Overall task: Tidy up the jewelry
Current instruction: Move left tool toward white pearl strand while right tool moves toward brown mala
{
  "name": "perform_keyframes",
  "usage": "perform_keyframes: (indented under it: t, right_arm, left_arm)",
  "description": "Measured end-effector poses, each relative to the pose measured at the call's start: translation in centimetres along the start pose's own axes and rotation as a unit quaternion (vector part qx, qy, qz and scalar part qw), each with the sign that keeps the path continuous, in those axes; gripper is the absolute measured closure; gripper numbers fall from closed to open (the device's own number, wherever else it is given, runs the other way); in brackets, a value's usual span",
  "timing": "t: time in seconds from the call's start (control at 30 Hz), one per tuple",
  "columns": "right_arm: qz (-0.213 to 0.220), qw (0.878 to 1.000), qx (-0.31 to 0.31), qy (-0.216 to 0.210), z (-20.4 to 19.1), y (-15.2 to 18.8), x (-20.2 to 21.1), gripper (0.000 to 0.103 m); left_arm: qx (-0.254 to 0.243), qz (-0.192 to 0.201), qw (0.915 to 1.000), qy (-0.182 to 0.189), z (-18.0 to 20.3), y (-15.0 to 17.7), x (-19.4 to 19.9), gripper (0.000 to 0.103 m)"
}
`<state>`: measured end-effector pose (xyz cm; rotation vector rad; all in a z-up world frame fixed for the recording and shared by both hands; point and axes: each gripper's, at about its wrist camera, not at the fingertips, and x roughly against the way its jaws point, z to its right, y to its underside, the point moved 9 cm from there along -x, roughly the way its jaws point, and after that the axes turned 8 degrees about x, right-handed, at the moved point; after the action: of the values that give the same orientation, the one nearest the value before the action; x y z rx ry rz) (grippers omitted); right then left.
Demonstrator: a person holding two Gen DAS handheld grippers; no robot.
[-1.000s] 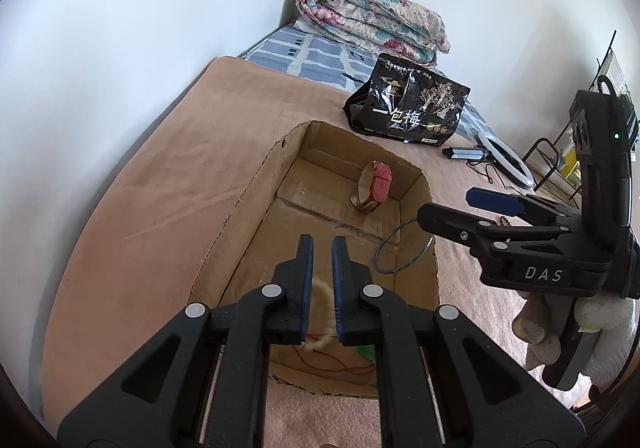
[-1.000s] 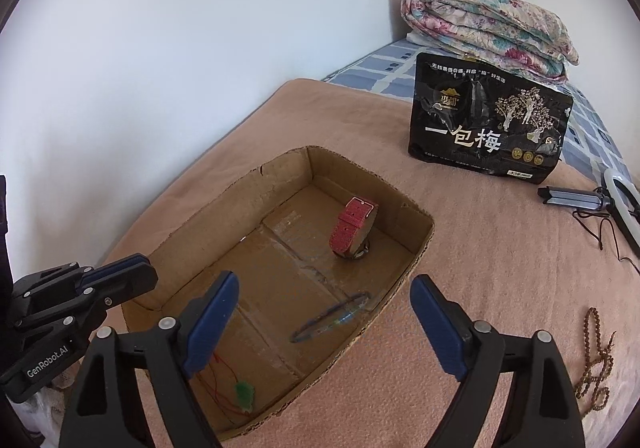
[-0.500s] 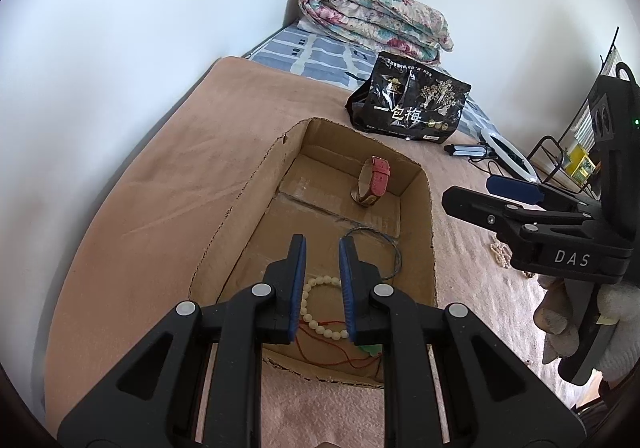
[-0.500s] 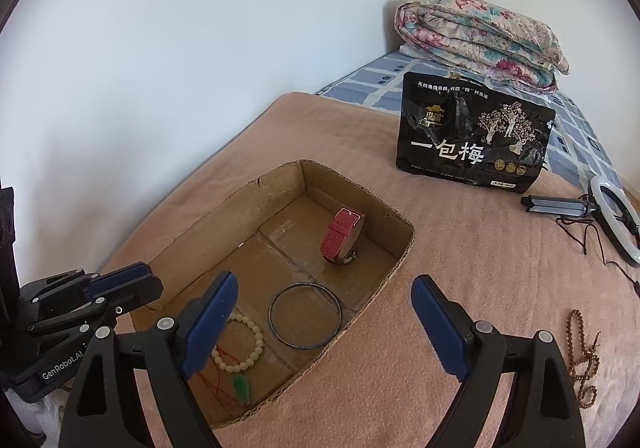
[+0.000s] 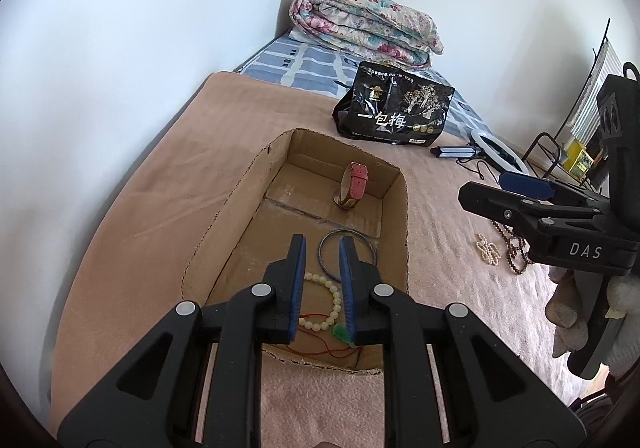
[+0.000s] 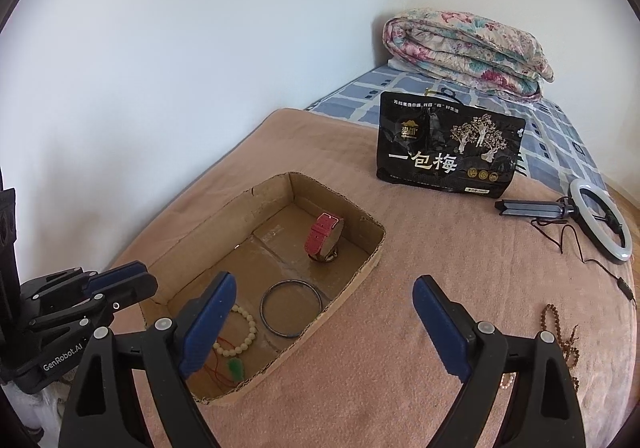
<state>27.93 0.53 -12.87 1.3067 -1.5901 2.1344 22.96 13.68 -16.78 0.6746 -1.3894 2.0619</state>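
Note:
An open cardboard box (image 5: 402, 207) (image 6: 372, 248) lies on the tan blanket. It holds a red-strapped watch (image 5: 354, 185) (image 6: 322, 236) at the far end, a dark bangle (image 5: 370, 244) (image 6: 291, 308), a cream bead bracelet (image 5: 336, 300) (image 6: 250, 328) and a green pendant on red cord (image 5: 340, 332) (image 6: 236, 368). My left gripper (image 5: 322, 240) (image 6: 120, 280) hovers above the box's near end, its pads a narrow gap apart with nothing between them. My right gripper (image 6: 324, 280) (image 5: 520, 187) stands wide open and empty over the box's right rim. A brown bead strand (image 6: 560, 332) (image 5: 512, 248) and small pearls (image 5: 486, 248) lie on the blanket to the right.
A black snack bag (image 6: 448, 151) stands behind the box. A ring light (image 6: 600, 224) with its cable lies at the right. A folded floral quilt (image 6: 464, 51) sits in the far corner. The white wall runs along the left. A wire rack (image 5: 560, 151) stands beyond the bed.
The left gripper held the cream bracelet over the box; it now lies on the box floor beside the bangle, which has settled flat. Both grippers have drawn back and risen.

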Motion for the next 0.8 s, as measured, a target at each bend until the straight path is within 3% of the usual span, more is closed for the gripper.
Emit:
perform_keyframes:
  t: [0.13,0.2,0.27,0.8]
  right_arm:
    - [0.006,1.000,-0.002,0.005,0.8,0.3,1.2,0.010]
    - [0.009,1.000,-0.003,0.011,1.3,0.6,1.9,0.009]
    - [0.012,1.000,-0.004,0.016,1.9,1.0,2.7,0.008]
    - [0.027,0.995,-0.040,0.089,11.0,6.6,10.1,0.001]
  left_arm:
    - [-0.011,0.005,0.9999,0.000,1.0,-0.1,0.6,0.087]
    - [-0.015,0.008,0.9999,0.002,1.6,-0.1,0.9,0.071]
    - [-0.018,0.014,0.9997,0.005,2.2,0.0,1.3,0.067]
    - [-0.055,-0.002,0.9972,0.050,9.3,1.9,0.8,0.067]
